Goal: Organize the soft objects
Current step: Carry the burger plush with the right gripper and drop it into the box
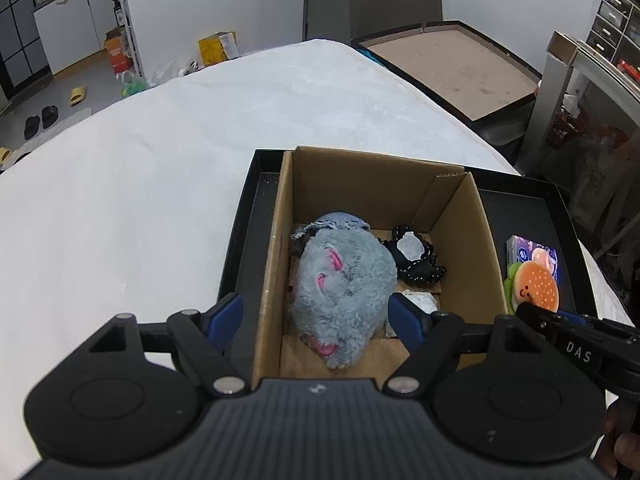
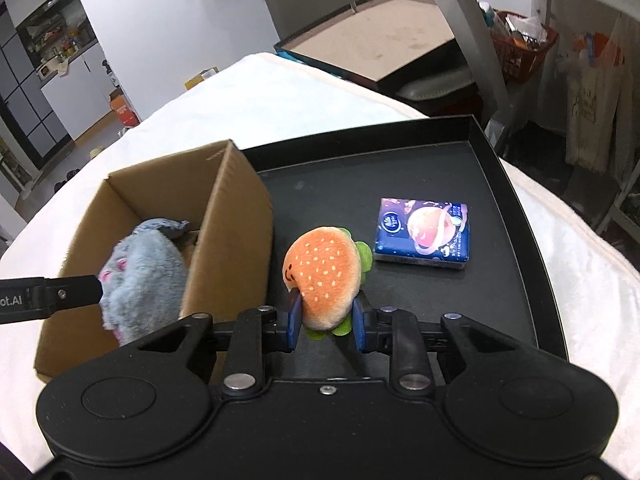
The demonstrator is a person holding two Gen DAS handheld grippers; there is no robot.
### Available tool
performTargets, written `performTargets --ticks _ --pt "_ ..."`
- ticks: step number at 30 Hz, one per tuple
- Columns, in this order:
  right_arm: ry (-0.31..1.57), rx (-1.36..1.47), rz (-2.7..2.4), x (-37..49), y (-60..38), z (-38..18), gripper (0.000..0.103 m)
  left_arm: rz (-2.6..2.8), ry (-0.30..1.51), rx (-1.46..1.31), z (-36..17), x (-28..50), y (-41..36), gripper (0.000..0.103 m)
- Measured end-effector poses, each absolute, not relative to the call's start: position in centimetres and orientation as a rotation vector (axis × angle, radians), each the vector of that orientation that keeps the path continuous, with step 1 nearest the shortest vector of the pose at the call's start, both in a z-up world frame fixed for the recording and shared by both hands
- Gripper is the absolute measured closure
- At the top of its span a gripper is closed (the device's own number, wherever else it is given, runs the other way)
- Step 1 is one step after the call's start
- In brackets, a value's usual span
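A grey plush mouse [image 1: 344, 284] lies in the cardboard box [image 1: 476, 236], beside a black studded soft piece [image 1: 412, 256]. My left gripper [image 1: 316, 316] is open above the box, its blue fingers on either side of the mouse and apart from it. My right gripper [image 2: 326, 322] is shut on a plush hamburger [image 2: 326, 276] over the black tray [image 2: 504, 184], just right of the box [image 2: 236, 240]. The mouse [image 2: 140, 276] also shows in the right wrist view. The hamburger [image 1: 534, 286] and right gripper [image 1: 532, 312] show in the left wrist view.
A blue tissue pack [image 2: 422, 234] lies on the tray to the right of the hamburger. The tray sits on a white bed [image 1: 140, 184]. A dark board [image 1: 452, 64] and shelves [image 1: 616, 28] stand beyond the bed. White crumpled paper [image 1: 422, 300] lies in the box.
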State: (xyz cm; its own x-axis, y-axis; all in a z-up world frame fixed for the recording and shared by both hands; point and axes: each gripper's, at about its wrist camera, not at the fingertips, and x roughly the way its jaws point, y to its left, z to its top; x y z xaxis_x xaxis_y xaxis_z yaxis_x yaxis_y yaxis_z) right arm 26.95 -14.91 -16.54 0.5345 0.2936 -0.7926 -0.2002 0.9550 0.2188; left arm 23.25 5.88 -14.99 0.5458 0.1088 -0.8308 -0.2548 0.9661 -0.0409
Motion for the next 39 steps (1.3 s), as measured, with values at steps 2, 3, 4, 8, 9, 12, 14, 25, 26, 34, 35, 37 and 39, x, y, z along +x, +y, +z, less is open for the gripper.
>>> performTargets --ticks 2,3,4,8,9,12,14,25,26,34,35,37,39 --pt "0.957 0.105 0.296 26.6 -14.7 -16.0 0.078 0.214 0.974 -0.161 -14.8 23.1 6.2 0.025" --pt "0.953 0.104 0.295 26.4 -14.6 -15.6 0.078 0.212 0.975 -0.167 -14.7 22.9 6.4 0.025" --pt "0.95 0.104 0.295 26.3 -14.5 -15.3 0.078 0.207 0.978 -0.175 -14.6 22.8 6.7 0.025" --pt "0.922 0.089 0.297 25.8 -14.1 -13.7 0.078 0.191 0.985 -0.19 -14.5 22.0 7.5 0.027" --pt "0.916 0.083 0.297 25.7 -14.0 -13.3 0.078 0.184 0.988 -0.201 -14.5 21.8 7.8 0.028" --pt "0.903 0.073 0.292 25.6 -13.6 -12.4 0.078 0.161 0.981 -0.242 -14.3 21.3 8.5 0.029" --pt "0.893 0.065 0.293 25.4 -13.2 -11.7 0.078 0.159 0.971 -0.242 -14.1 21.1 8.7 0.032" --pt "0.866 0.015 0.316 24.5 -9.9 -9.9 0.077 0.113 0.967 -0.325 -14.5 20.4 10.2 0.055" --pt "0.867 0.009 0.317 24.5 -9.6 -9.8 0.078 0.106 0.971 -0.339 -14.7 20.4 10.4 0.058" --pt "0.87 -0.014 0.332 23.7 -7.4 -9.2 0.077 0.077 1.014 -0.394 -16.4 20.5 11.0 0.074" --pt "0.869 -0.017 0.334 23.6 -7.1 -9.1 0.077 0.079 1.013 -0.394 -16.5 20.4 11.1 0.076" --pt "0.867 -0.022 0.339 23.5 -6.6 -8.9 0.077 0.084 1.014 -0.39 -16.7 20.4 11.1 0.08" --pt "0.867 -0.026 0.343 23.3 -6.0 -8.8 0.077 0.092 1.013 -0.393 -16.8 20.3 11.3 0.084"
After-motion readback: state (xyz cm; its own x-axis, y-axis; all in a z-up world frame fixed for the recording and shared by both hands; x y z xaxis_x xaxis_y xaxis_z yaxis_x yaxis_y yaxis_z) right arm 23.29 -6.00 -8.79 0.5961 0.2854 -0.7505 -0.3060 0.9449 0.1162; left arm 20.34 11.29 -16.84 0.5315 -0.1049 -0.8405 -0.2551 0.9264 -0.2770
